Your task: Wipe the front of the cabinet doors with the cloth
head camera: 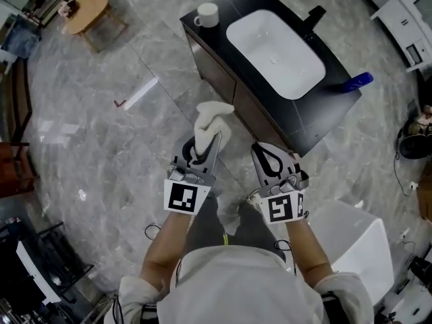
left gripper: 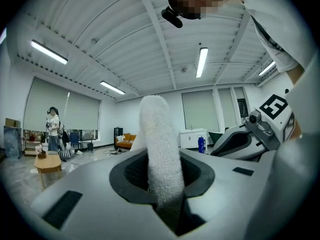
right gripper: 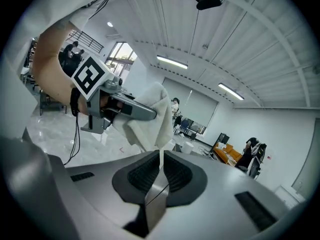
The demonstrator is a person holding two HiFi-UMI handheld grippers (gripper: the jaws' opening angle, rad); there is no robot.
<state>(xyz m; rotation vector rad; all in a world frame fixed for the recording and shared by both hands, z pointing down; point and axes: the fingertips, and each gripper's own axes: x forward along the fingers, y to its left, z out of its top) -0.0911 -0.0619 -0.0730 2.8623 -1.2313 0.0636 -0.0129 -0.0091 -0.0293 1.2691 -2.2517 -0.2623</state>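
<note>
A dark vanity cabinet (head camera: 297,123) with a white basin (head camera: 273,46) stands ahead of me, its door fronts (head camera: 226,86) facing the floor side on the left. My left gripper (head camera: 210,144) is shut on a white terry cloth (head camera: 212,119), which sticks up out of its jaws (left gripper: 159,149). My right gripper (head camera: 260,150) is beside it, shut with nothing in it; its jaws meet in a thin line (right gripper: 161,166). Both grippers tilt upward, close to my body and short of the doors. From the right gripper view, the cloth (right gripper: 152,116) hangs from the left gripper (right gripper: 122,106).
On the cabinet top are a white mug (head camera: 207,14), a black tap (head camera: 312,15) and a blue bottle (head camera: 356,81). A white bin (head camera: 358,248) stands at my right. A wooden stool (head camera: 86,9) and a white strip (head camera: 140,93) lie on the marble floor to the left.
</note>
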